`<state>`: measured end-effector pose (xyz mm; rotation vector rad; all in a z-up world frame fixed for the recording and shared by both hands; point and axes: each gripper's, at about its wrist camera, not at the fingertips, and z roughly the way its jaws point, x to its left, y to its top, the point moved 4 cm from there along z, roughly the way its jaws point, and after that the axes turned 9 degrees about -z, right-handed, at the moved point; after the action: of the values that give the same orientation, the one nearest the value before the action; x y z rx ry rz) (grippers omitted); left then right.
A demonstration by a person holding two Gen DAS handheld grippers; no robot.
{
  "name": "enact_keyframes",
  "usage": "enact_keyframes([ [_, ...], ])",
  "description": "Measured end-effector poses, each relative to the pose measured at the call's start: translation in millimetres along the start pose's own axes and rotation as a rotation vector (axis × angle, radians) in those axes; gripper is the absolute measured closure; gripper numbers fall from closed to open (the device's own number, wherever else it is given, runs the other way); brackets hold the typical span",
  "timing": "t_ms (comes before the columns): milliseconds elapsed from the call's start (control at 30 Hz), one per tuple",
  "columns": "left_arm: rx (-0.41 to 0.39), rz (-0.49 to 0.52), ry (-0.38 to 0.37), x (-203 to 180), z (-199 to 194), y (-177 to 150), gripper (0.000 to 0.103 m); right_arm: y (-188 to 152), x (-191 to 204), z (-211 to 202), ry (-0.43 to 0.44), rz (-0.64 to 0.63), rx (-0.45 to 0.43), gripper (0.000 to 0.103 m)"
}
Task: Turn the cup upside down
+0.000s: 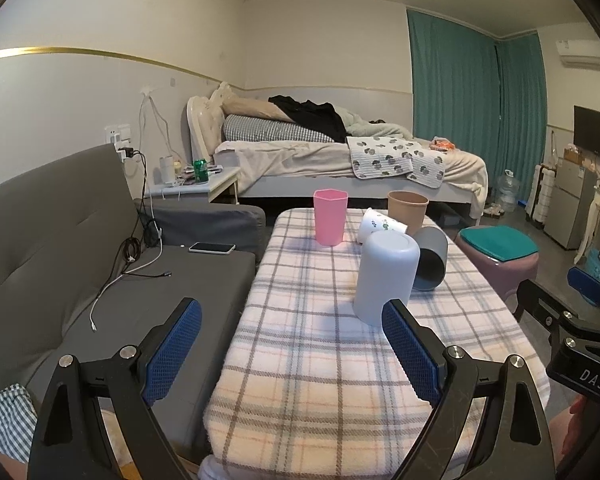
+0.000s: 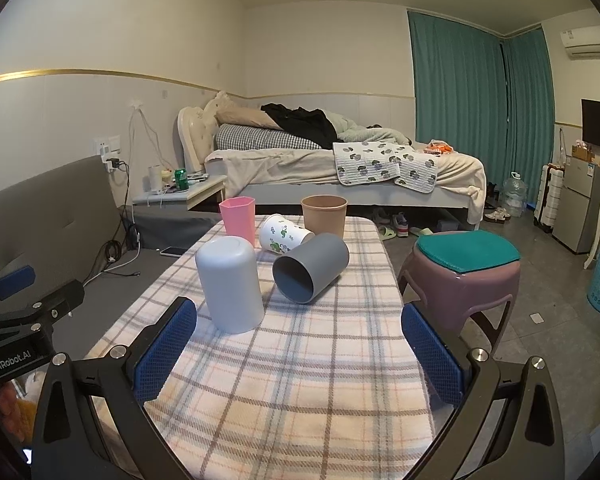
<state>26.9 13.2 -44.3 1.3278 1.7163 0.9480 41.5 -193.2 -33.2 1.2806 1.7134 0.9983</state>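
A light grey cup [image 1: 386,276] [image 2: 230,284] stands upside down on the plaid table [image 1: 320,380] [image 2: 300,380]. A dark grey cup [image 1: 432,258] [image 2: 312,268] lies on its side, mouth toward me. A white patterned cup [image 1: 380,226] [image 2: 284,236] lies on its side behind. A pink cup [image 1: 330,216] [image 2: 238,214] and a tan cup [image 1: 407,208] [image 2: 324,214] stand upright at the far end. My left gripper [image 1: 292,352] is open and empty, short of the light grey cup. My right gripper [image 2: 300,348] is open and empty near the table's front.
A grey sofa [image 1: 80,240] with a phone [image 1: 212,247] and cables lies left of the table. A purple stool with a teal cushion [image 2: 466,264] stands right of it. A bed [image 2: 340,160] and a nightstand [image 2: 188,192] are behind.
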Motion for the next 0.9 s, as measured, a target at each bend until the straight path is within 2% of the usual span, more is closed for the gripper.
enact_keyframes([
  [900, 0.006, 0.001, -0.005, 1.7, 1.7, -1.7, 0.008, -1.4, 1.7, 0.7, -0.005, -0.008, 0.009, 0.000],
])
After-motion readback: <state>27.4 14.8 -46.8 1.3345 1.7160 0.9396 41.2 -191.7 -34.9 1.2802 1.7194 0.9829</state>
